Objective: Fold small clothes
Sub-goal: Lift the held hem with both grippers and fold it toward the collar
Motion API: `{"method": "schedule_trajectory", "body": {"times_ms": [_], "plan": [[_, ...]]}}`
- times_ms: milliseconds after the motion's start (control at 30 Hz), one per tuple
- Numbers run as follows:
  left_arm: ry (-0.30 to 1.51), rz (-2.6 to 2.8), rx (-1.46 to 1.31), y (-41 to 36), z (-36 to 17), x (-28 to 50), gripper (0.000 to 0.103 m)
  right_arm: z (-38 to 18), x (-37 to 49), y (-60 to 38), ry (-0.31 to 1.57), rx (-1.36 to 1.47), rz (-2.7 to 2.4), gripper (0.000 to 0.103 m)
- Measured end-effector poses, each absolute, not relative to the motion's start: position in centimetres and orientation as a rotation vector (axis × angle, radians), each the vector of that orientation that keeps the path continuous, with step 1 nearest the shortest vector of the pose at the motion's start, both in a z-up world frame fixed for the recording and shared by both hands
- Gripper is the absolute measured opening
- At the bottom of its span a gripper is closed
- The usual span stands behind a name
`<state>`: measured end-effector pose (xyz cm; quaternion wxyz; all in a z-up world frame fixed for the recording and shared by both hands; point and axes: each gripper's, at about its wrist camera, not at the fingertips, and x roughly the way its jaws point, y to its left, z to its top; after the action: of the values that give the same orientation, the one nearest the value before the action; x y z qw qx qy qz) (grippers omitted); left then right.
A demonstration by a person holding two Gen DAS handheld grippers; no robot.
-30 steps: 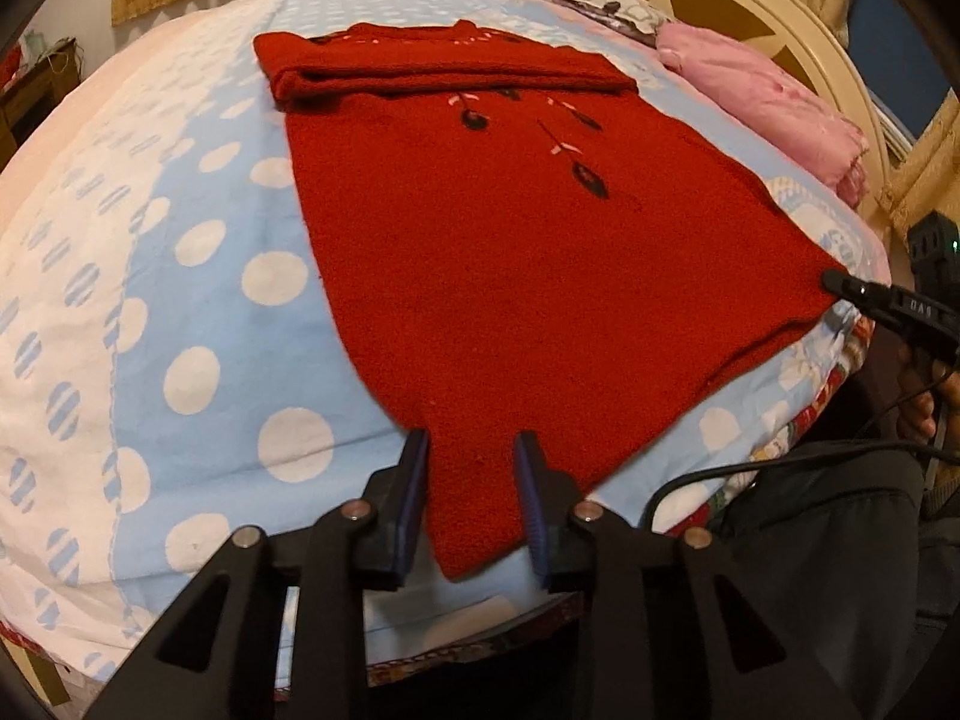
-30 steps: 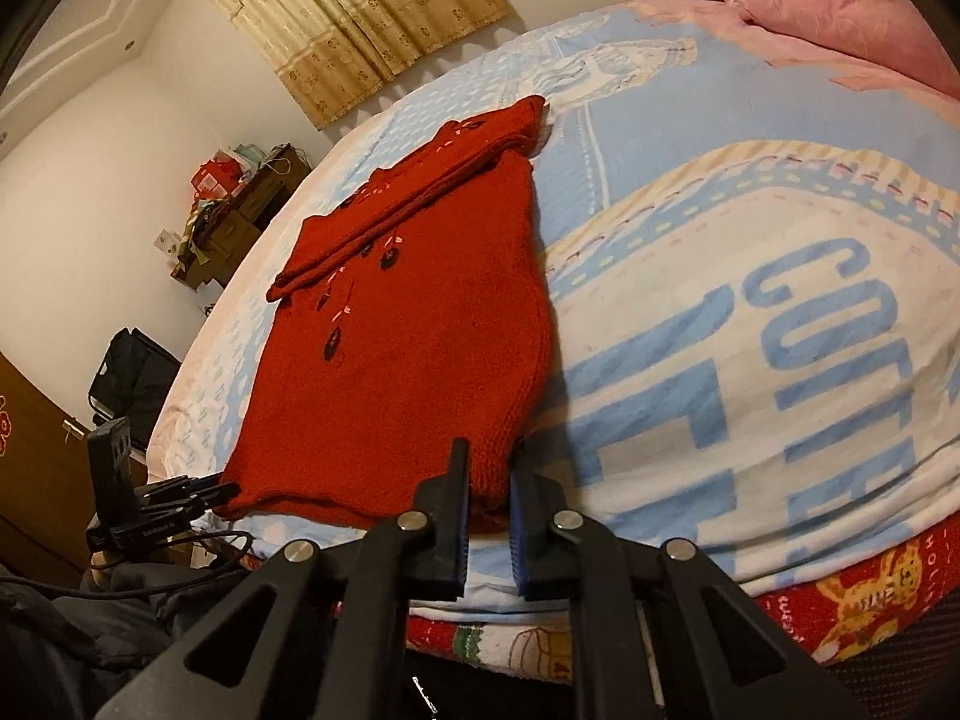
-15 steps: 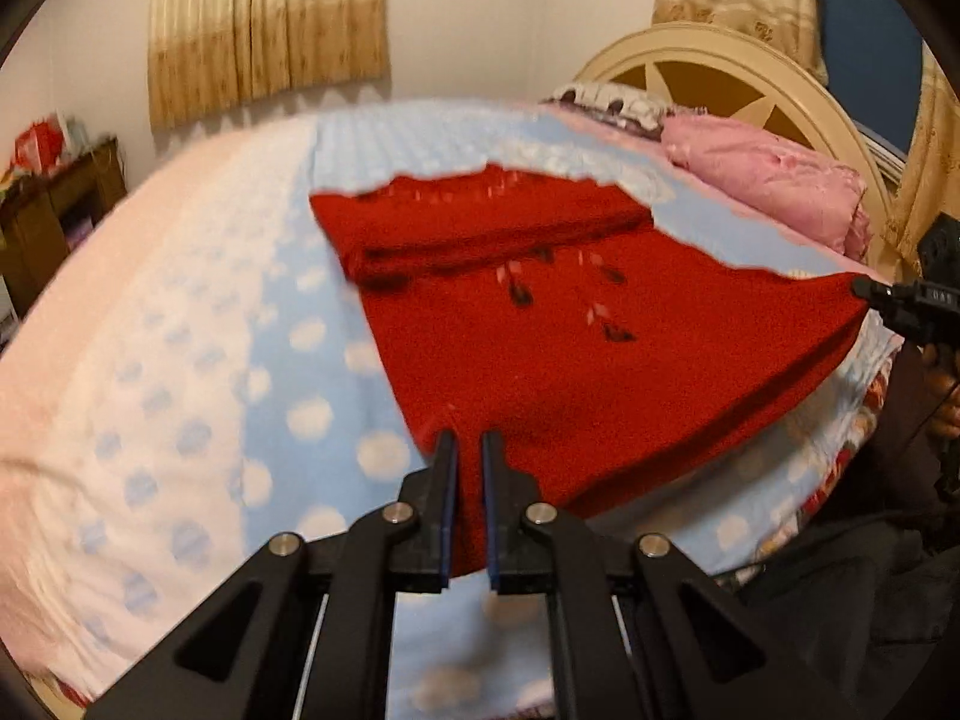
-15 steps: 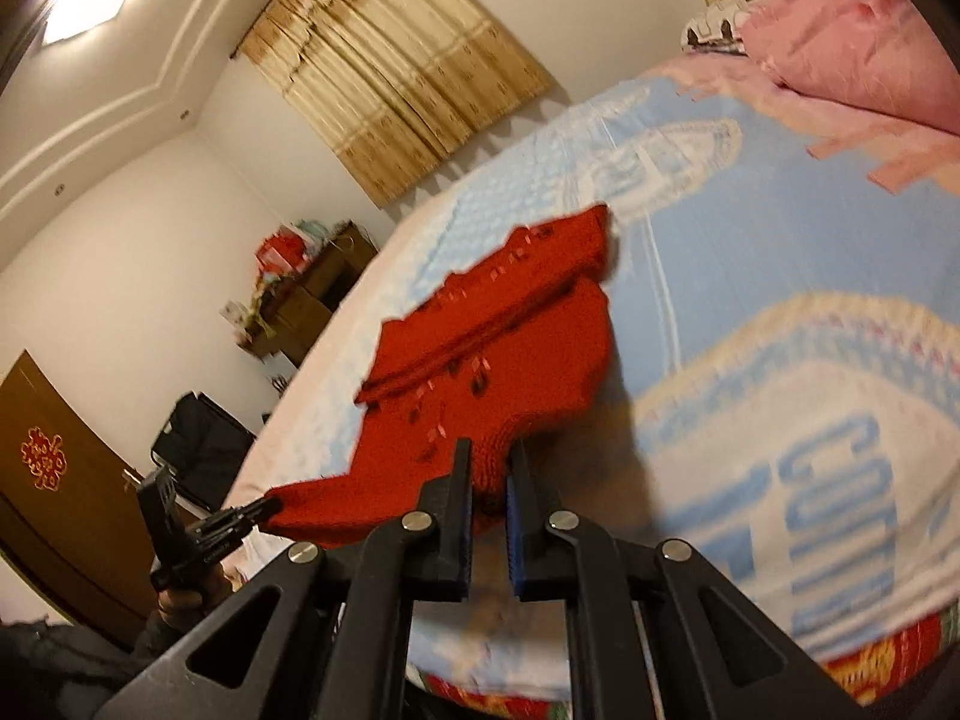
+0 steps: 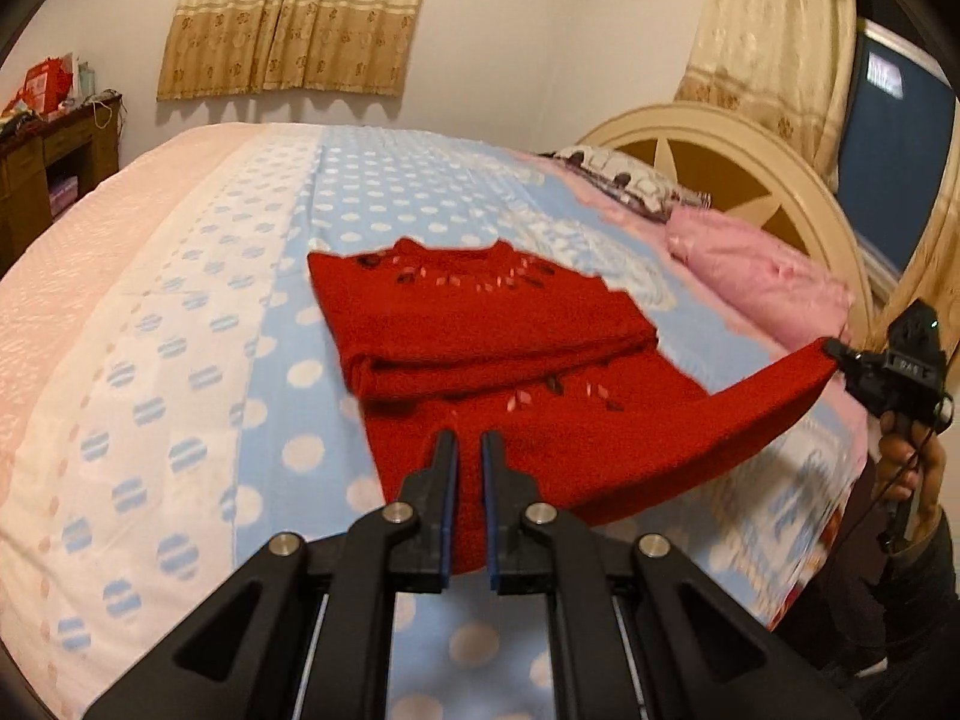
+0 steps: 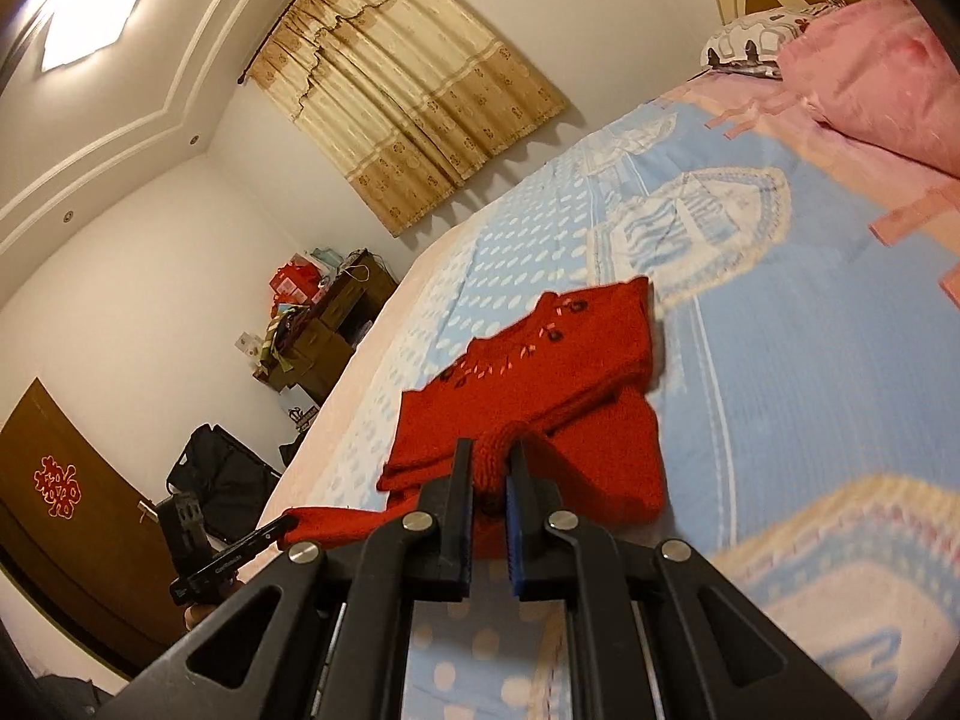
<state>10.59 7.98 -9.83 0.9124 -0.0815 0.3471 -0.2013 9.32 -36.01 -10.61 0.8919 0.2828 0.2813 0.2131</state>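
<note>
On the bed (image 5: 180, 312), in the left wrist view, a red sweater (image 5: 480, 324) lies on the blue, white-dotted bedspread with its sleeves folded across the chest and its collar toward the far curtain (image 5: 294, 18). The near hem is raised off the bedspread. The left gripper (image 5: 467, 450) is clamped on one corner of that hem, red knit pinched between its blue-lined fingers (image 5: 445, 480). At the right edge, the right gripper (image 5: 840, 354) clenches the other hem corner, so the hem hangs taut between the two, clear of the bedding. A hand (image 5: 906, 462) wraps that gripper's handle. A pink pillow (image 5: 756, 276) rests near the cream headboard (image 5: 720, 162).

In the right wrist view, the right gripper (image 6: 489, 468) is closed on a bunched corner of the red sweater (image 6: 540, 372), knit squeezed between its fingers (image 6: 461, 480). The sweater's upper part lies flat on the bed (image 6: 780, 312), while the lifted hem stretches left to the left gripper (image 6: 288, 523), which pinches the far corner. Behind stand a cluttered wooden cabinet (image 6: 324, 324), a black bag (image 6: 216, 474) and a brown door (image 6: 60, 504).
</note>
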Motion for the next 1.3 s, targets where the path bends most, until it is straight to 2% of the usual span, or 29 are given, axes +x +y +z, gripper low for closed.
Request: {"method": "schedule_trajectory", "body": {"times_ms": [600,933,1300], "plan": [[0.699,-0.39,-0.214,8.7,-7.2,23.2,0.007,-5.8,25.0,-33.9,0.598,0.53,0.391,0.007],[0.749,-0.322,-0.247,10.1,-8.7,30.0,0.007,-7.2,33.0,-32.8,0.659,0.532,0.33,0.007],[0.857,-0.281,-0.278,9.9,-12.8,35.6,0.007,-11.6,40.6,-32.5,0.769,0.537,0.258,0.007]]}}
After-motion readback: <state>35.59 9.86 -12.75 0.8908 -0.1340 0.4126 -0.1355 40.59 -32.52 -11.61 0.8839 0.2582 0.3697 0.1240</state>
